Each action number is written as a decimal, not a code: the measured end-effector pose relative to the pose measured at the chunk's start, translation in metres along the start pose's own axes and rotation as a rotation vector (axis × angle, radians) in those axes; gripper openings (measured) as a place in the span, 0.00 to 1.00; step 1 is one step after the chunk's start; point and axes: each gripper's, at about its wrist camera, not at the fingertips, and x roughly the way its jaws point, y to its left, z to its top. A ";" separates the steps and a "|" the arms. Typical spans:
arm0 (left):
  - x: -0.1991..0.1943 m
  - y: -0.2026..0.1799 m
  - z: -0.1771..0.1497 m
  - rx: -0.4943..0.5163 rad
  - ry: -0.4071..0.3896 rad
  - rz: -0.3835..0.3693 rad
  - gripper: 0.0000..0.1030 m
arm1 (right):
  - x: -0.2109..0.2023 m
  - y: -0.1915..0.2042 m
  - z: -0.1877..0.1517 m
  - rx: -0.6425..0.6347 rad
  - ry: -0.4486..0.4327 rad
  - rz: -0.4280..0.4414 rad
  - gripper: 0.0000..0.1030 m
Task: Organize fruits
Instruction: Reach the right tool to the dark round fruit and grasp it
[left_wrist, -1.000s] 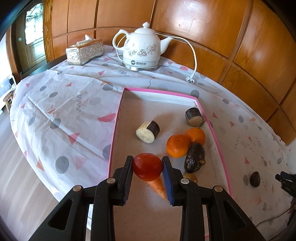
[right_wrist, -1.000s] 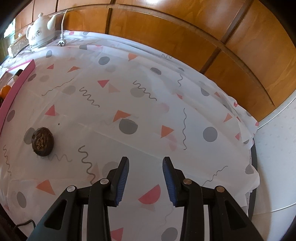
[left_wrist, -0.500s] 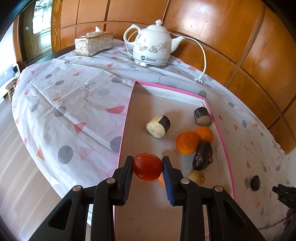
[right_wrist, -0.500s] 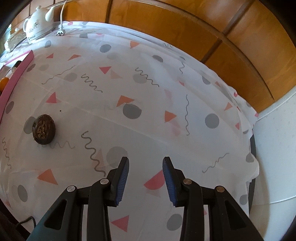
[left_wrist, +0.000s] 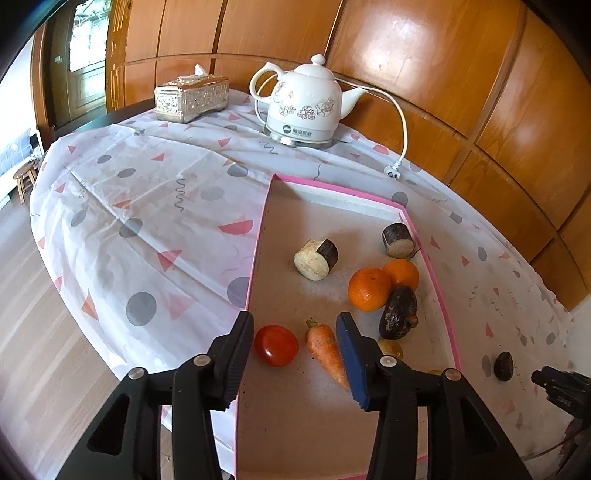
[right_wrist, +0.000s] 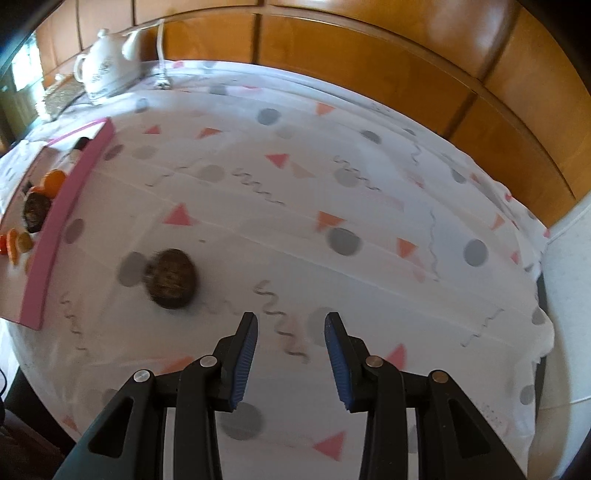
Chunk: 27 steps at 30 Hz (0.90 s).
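Observation:
My left gripper (left_wrist: 295, 343) hangs over the pink-rimmed tray (left_wrist: 258, 236) with its jaws opening. A red tomato (left_wrist: 276, 345) lies loose on the tray floor between them, just inside the left finger, and a carrot (left_wrist: 325, 350) lies by the right finger. Further in sit two oranges (left_wrist: 369, 288), a dark avocado (left_wrist: 399, 312), a small yellow fruit (left_wrist: 390, 349) and two eggplant pieces (left_wrist: 316, 258). My right gripper (right_wrist: 291, 347) is open and empty above the cloth. A dark round fruit (right_wrist: 171, 278) lies on the cloth to its upper left, also seen as the dark fruit (left_wrist: 503, 365) right of the tray.
A white electric kettle (left_wrist: 304, 107) with a loose cord and plug (left_wrist: 393, 170) stands behind the tray. A silver tissue box (left_wrist: 191, 98) sits at the back left. Wood panelling rings the round table, whose patterned cloth (right_wrist: 332, 221) hangs over the near edge.
The left gripper's jaws have spread and the tomato has dropped from them onto the tray floor. The right gripper has swung left, bringing the dark fruit and the tray closer in its view.

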 end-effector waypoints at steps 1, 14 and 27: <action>0.000 0.000 0.000 -0.002 0.001 -0.002 0.46 | 0.000 0.003 0.001 -0.003 -0.002 0.007 0.37; -0.008 0.011 0.002 -0.045 -0.020 0.024 0.52 | 0.009 0.031 0.008 0.042 -0.014 0.129 0.38; -0.011 0.009 0.000 -0.030 -0.016 0.019 0.52 | 0.032 0.058 0.017 -0.023 0.023 0.147 0.56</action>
